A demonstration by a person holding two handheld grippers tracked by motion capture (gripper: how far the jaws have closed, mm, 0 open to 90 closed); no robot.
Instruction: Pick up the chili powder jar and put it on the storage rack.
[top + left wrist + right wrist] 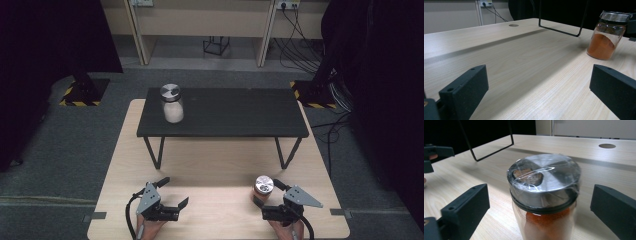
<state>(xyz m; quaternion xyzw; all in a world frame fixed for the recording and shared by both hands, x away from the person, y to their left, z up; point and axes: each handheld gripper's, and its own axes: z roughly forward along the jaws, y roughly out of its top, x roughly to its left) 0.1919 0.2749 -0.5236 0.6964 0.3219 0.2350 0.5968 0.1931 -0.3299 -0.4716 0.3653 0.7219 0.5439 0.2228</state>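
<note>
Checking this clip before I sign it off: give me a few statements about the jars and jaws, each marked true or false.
1. The orange-powder jar stands between the right gripper's open jaws. True.
2. The white-powder jar lies tipped over on the wooden table. False: it stands upright on the black shelf.
3. The left gripper grips a jar. False: its jaws are open with nothing between them.
4. Both jars have metal lids. True.
</note>
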